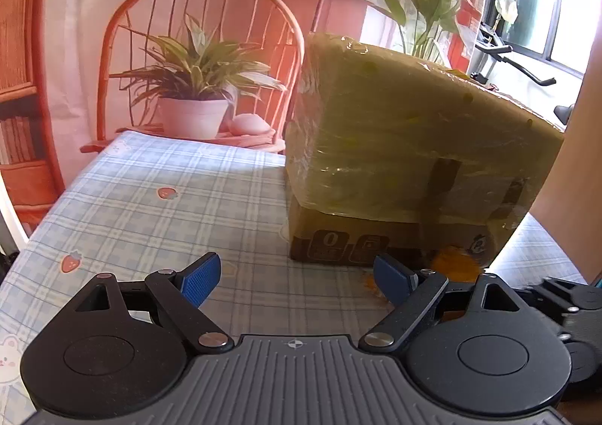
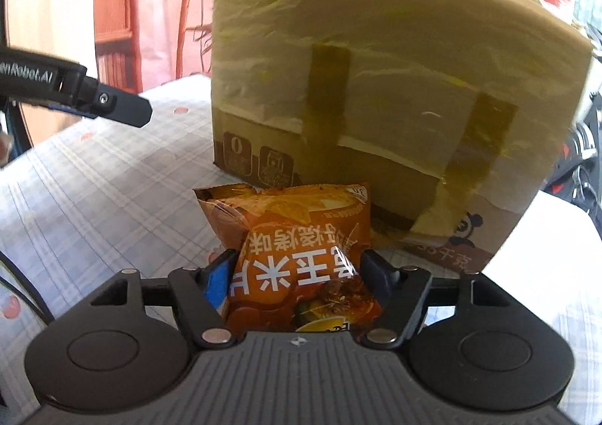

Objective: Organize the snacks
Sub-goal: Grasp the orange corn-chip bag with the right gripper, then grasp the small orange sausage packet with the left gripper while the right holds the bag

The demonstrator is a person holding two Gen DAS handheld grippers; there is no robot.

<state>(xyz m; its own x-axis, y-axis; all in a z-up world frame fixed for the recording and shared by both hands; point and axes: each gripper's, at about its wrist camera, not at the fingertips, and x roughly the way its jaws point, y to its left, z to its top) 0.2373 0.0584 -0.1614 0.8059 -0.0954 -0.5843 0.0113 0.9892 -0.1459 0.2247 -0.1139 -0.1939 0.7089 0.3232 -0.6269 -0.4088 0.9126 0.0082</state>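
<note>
Where sunlight enters, checked tablecloth [image 1: 150, 206] bears cardboard box [image 1: 414, 146].

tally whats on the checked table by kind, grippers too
snack bag: 1, orange, between the right gripper's fingers
cardboard box: 1, wrapped in tape, standing on the table
grippers: 2, the left gripper empty and the right gripper around the bag
total: 4
</note>
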